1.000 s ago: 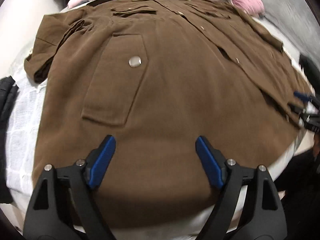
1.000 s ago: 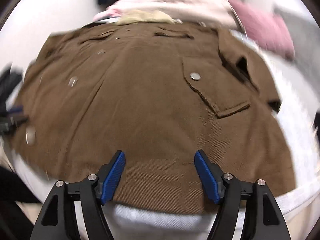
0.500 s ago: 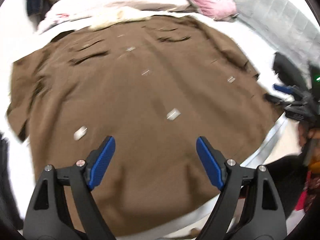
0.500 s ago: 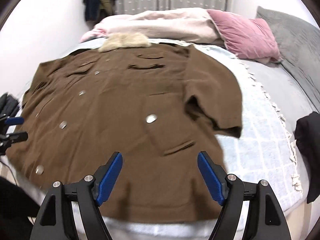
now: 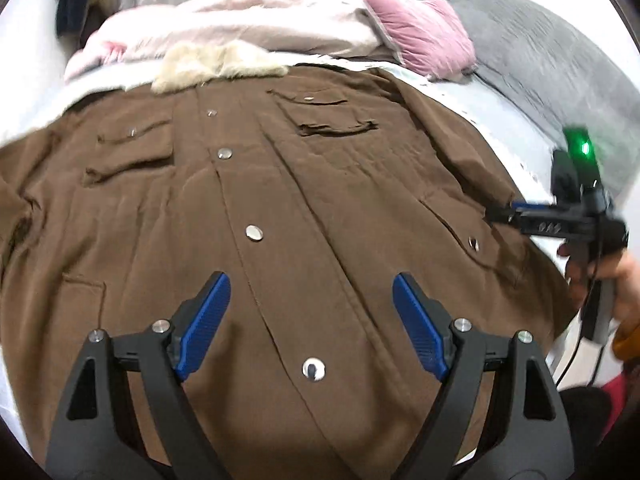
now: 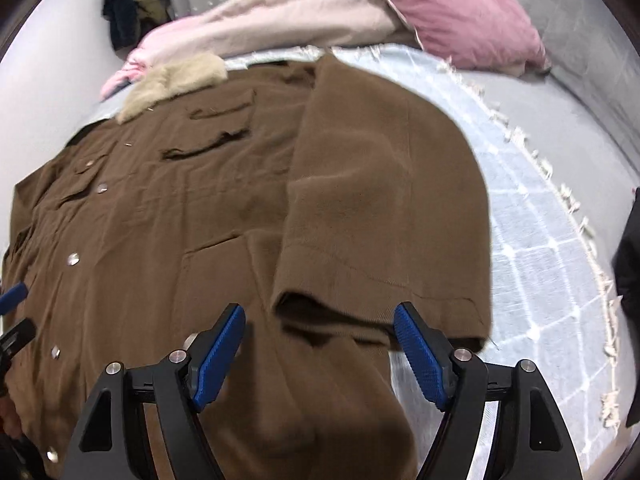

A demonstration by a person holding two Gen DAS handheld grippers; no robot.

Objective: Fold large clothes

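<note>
Two blue-padded fingers of the left gripper (image 5: 310, 322) stand wide apart in the left wrist view, tilted down over a brown coat (image 5: 280, 208) spread front-up on a bed (image 5: 492, 120). Nothing sits between the fingers; the coat's snap placket runs up between them, one metal snap (image 5: 313, 369) just below their tips and another (image 5: 254, 233) beyond. Past the fingertips lies the coat's fur collar (image 5: 216, 64), then a pale duvet (image 5: 256, 20) and a pink pillow (image 5: 424, 36). Off to the right of the fingers, the right gripper (image 5: 500, 213) reaches over the coat's edge, a hand (image 5: 596, 272) gripping its handle.

From the right wrist view, the right gripper (image 6: 320, 346) also angles downward, its jaws closing, with no cloth pinched between the pads. A folded-in sleeve (image 6: 384, 216) lies on the coat (image 6: 160, 220) just ahead, its cuff between the fingertips. To the right of the fingers shows a checked blanket (image 6: 532, 216). Far left, the left gripper's blue tip (image 6: 12, 296) peeks in.
</note>
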